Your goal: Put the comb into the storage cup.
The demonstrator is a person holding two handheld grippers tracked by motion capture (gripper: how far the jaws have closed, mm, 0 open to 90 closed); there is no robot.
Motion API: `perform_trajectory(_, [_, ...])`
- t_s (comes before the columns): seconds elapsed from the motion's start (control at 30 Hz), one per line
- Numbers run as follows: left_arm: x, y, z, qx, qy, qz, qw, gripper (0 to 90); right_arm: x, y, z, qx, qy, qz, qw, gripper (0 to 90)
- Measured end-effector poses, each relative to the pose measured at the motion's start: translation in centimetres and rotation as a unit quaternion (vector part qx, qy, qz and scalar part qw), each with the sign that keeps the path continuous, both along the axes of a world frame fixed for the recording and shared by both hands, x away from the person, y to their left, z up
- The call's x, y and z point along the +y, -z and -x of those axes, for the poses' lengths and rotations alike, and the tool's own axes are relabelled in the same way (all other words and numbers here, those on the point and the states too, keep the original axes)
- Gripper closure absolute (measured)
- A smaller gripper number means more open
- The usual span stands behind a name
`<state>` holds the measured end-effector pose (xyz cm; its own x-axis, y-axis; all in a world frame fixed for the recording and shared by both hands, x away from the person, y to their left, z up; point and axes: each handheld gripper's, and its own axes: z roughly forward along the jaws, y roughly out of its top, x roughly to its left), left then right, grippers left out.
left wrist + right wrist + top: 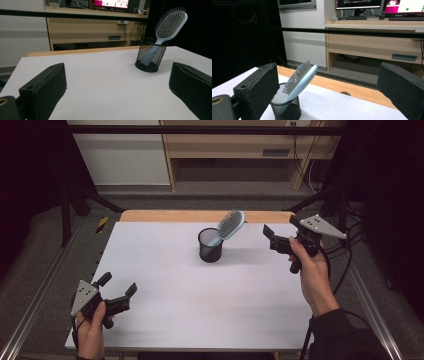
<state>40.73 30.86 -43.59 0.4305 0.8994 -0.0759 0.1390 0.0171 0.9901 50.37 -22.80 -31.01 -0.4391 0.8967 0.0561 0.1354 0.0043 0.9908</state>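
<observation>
A light blue hairbrush (229, 226) stands handle-down in a black mesh cup (210, 245) at the back middle of the white table (200, 295), its bristled head leaning to the right. My left gripper (118, 286) rests open near the table's front left corner, far from the cup (150, 58) and the brush (170, 23). My right gripper (280, 231) is held open above the table's right side, to the right of the cup (287, 107), with the brush (299, 80) ahead of its left jaw. Nothing sits between either pair of jaws.
A wooden strip (200, 216) runs along the table's far edge. Beyond it stand a wooden desk (240, 150) and a white cabinet (125, 155). Black frame bars (200, 129) cross behind the table. Cables hang at the right.
</observation>
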Motion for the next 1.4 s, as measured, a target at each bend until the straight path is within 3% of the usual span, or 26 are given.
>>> perform_trajectory(0.33, [2.1,-0.1,0.0,-0.002,-0.022,0.013,0.9997,1.7,-1.1,1.3,1.2,0.002,-0.001,-0.006,1.0,4.1])
perform_trajectory(0.67, [1.4,-0.1,-0.1,-0.004,-0.005,0.003,1.0,1.6,-2.7,2.8,2.5,0.004,0.006,-0.009,0.9999,4.1])
perform_trajectory(1.17, [0.9,-0.1,-0.1,-0.003,0.008,-0.001,1.0,1.6,-4.7,4.6,4.5,-0.01,0.013,-0.015,0.9998,4.1])
perform_trajectory(1.4, [0.7,-0.1,0.0,-0.004,0.014,-0.001,0.9999,1.5,-5.2,5.2,5.4,-0.018,0.011,-0.007,0.9998,4.2])
